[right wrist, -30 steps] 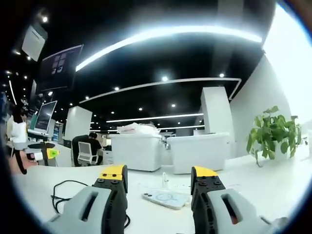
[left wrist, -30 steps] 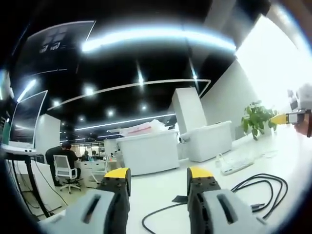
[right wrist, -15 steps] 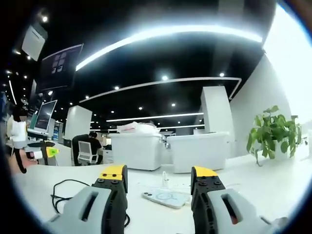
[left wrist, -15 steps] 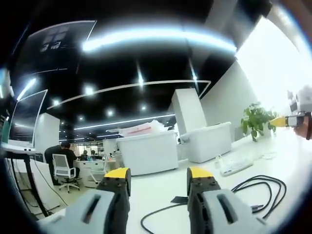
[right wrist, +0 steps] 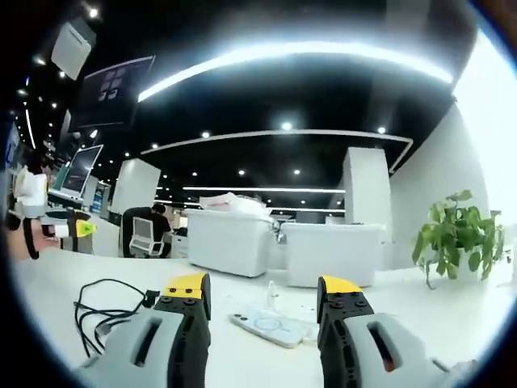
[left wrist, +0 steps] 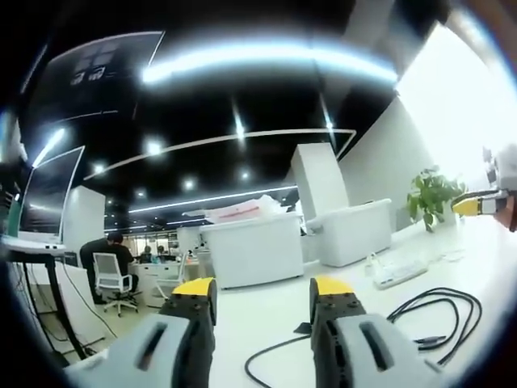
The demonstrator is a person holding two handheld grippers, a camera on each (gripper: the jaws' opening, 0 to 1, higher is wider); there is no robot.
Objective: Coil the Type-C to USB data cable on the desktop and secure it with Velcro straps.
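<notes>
A black data cable [left wrist: 436,311] lies in loose loops on the white desktop [left wrist: 266,319], to the right of my left gripper [left wrist: 262,295], which stands open and holds nothing. A small dark strap piece [left wrist: 302,328] lies just beyond the left jaws. In the right gripper view the same cable [right wrist: 97,311] sits to the left of my right gripper [right wrist: 262,293], which is also open and empty. The right gripper's yellow tip [left wrist: 477,204] enters the left gripper view at the far right, and the left gripper's tip [right wrist: 77,229] shows at the far left of the right gripper view.
A phone in a clear case [right wrist: 271,325] lies on the desk ahead of the right jaws. A white power strip [left wrist: 400,271] and a potted plant [left wrist: 428,198] stand at the back right. Beyond the desk are white sofas [left wrist: 254,246] and a seated person [left wrist: 105,259].
Both cameras have tipped slightly, shifting the scene a little in each view. In the right gripper view more of the cable shows at the lower left. Both grippers stay open.
</notes>
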